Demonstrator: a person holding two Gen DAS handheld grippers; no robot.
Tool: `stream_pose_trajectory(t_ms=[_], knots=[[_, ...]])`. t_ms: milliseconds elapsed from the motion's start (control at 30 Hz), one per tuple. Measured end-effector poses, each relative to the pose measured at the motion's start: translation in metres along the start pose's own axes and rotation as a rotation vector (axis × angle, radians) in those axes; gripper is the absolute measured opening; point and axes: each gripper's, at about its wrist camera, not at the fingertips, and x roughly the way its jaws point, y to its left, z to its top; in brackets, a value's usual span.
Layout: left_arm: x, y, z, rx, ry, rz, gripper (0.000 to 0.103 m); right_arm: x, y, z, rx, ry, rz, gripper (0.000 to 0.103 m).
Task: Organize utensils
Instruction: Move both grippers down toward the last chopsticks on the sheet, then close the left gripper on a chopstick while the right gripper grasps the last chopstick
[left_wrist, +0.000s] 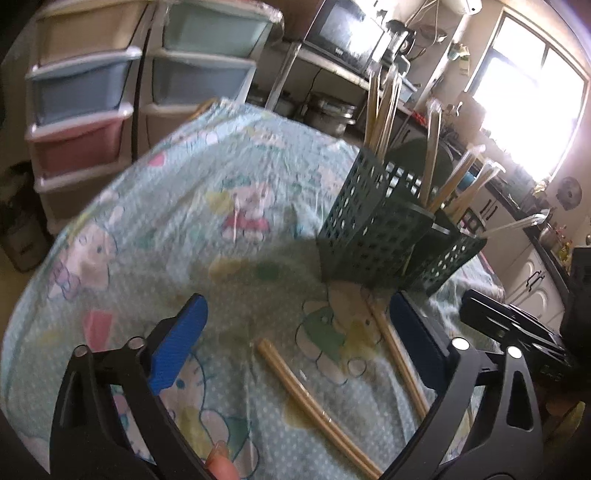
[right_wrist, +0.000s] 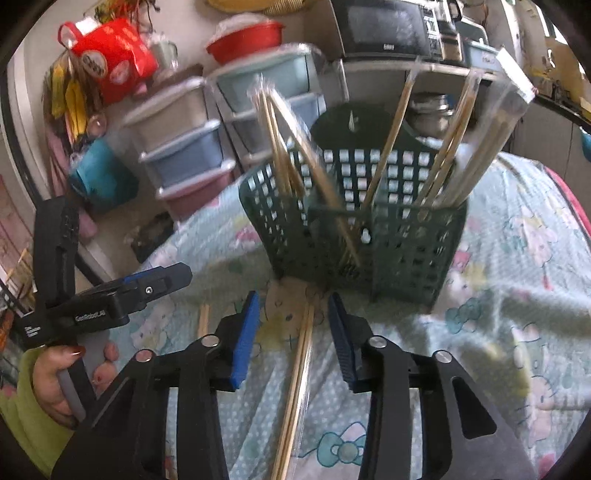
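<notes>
Dark green perforated plastic utensil basket (right_wrist: 369, 229) upright on the cartoon-print tablecloth (left_wrist: 221, 206) over the bench, split by a divider into compartments. Bamboo chopsticks in clear sleeves (right_wrist: 454, 147) leaning out of the compartments at several angles, tips fanned above the rim; exact count per compartment hard to tell through the blur. Same basket (left_wrist: 373, 236) up and to the right in the left wrist view.

Two loose chopstick pairs flat on the cloth in front of the basket: one sleeved pair (left_wrist: 314, 406) between the left blue pads, another pair (left_wrist: 397, 354) running under the right-side pad toward the basket foot.

Left hand-held gripper (left_wrist: 299, 328) spread wide, nothing gripped, above the cloth. Right hand-held gripper (right_wrist: 291, 325) partly closed, blue pads either side of a sleeved chopstick pair (right_wrist: 299, 369) lying on the cloth, gaps visible on both sides, pads not pressing.

Pastel plastic drawer units (left_wrist: 85, 92) behind the bench, contents unseen.
</notes>
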Motion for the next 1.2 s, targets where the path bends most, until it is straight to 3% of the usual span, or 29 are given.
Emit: stream_pose_trajectory(t_ms=[133,233,333,567,867,1033,1200], knots=[[0.008,0.004,-0.009,-0.016,0.040,-0.015,0.066,0.022,0.003,-0.002,-0.019,0.064,-0.018,0.031],[0.015,0.006,-0.016,-0.030,0.081,-0.042,0.059,0.040,0.005,-0.004,-0.033,0.113,-0.035,0.030],[0.022,0.009,-0.022,-0.044,0.123,-0.059,0.057,0.056,0.005,-0.006,-0.044,0.151,-0.050,0.029],[0.034,0.015,-0.025,-0.057,0.154,-0.012,0.057,0.087,0.007,-0.007,-0.072,0.210,-0.099,0.027],[0.042,0.004,-0.026,0.037,0.144,0.071,0.055,0.084,0.003,-0.012,-0.073,0.201,-0.124,0.009],[0.045,-0.001,-0.026,0.085,0.138,0.149,0.031,0.067,-0.003,-0.012,-0.020,0.161,-0.081,0.006],[0.045,0.005,-0.025,0.077,0.135,0.164,0.020,0.038,0.002,-0.008,-0.010,0.078,-0.029,0.006]])
